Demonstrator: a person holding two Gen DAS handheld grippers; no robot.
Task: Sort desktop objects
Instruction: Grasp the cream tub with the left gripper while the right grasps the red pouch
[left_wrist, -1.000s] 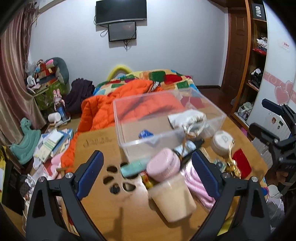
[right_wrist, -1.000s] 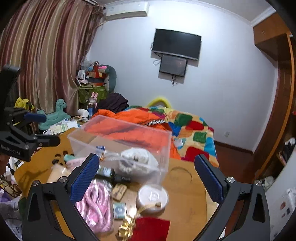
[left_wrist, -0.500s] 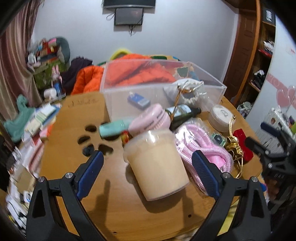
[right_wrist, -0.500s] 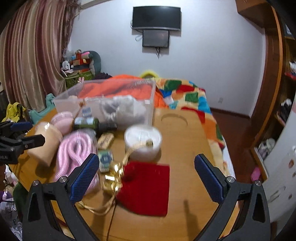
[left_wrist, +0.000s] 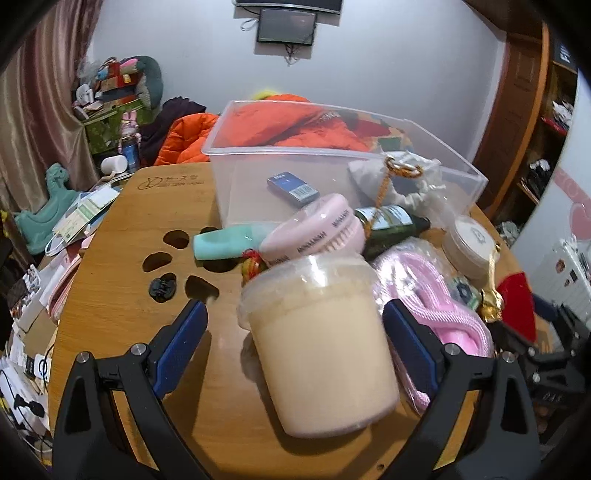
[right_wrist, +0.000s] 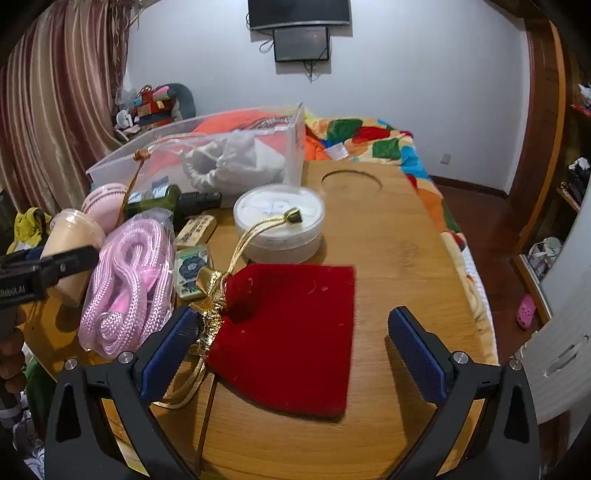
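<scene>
Grippers: left gripper (left_wrist: 293, 334) spread wide, beige tub (left_wrist: 321, 343) between its pads, contact unclear; right gripper (right_wrist: 295, 338) spread wide around red pouch (right_wrist: 291, 332), nothing clasped; since half a second ago we see both nearer their items, tub and pouch larger; clear bin (left_wrist: 332, 162) behind tub; pink rope (right_wrist: 129, 273) left of pouch.

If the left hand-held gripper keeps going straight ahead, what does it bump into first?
Most likely the cream-filled plastic tub: it sits right between the open fingers of the left hand-held gripper. The pink brush lies behind it.
</scene>
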